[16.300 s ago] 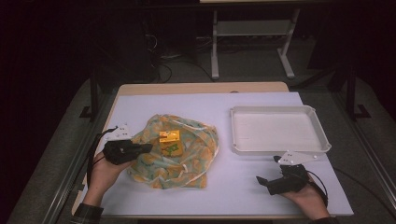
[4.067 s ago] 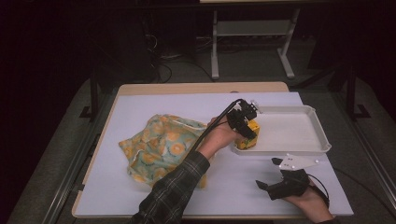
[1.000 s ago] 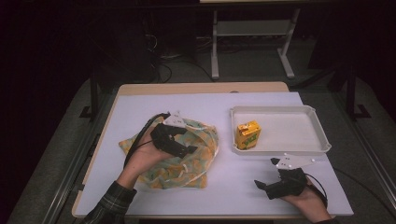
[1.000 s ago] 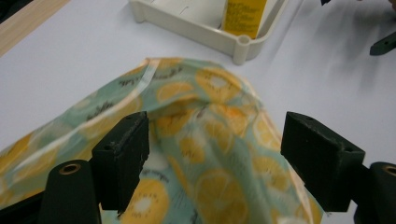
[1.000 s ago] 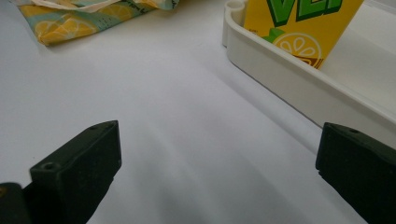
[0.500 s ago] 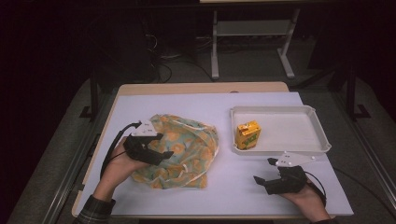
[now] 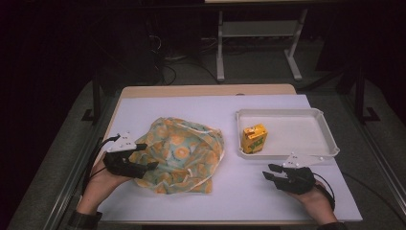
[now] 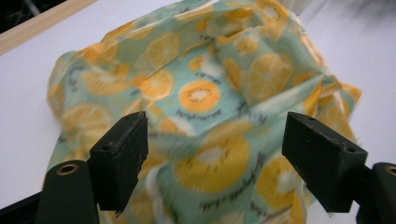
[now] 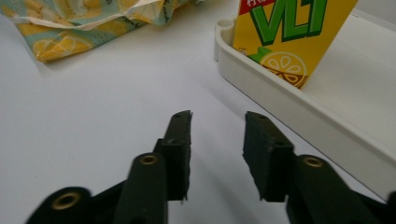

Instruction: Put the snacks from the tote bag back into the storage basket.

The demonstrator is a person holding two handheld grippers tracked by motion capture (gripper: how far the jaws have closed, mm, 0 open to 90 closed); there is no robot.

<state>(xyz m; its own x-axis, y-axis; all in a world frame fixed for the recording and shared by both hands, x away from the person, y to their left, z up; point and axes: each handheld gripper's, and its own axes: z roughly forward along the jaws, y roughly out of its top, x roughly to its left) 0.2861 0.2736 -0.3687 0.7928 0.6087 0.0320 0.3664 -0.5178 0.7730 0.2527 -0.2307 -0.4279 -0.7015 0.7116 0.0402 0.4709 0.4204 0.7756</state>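
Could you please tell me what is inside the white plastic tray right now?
One yellow juice carton stands upright in the white plastic tray, near its left wall. The rest looks bare; the carton hides the floor beneath it.

My left gripper (image 7: pixel 143 160) sits low at the table's left side, held from below in my left hand (image 7: pixel 103 177), jaws spread wide and pointing right. My right gripper (image 7: pixel 274 173) rests at the front right in my right hand (image 7: pixel 313 194), jaws parted a little, pointing left. Both forearms come in from the near edge.
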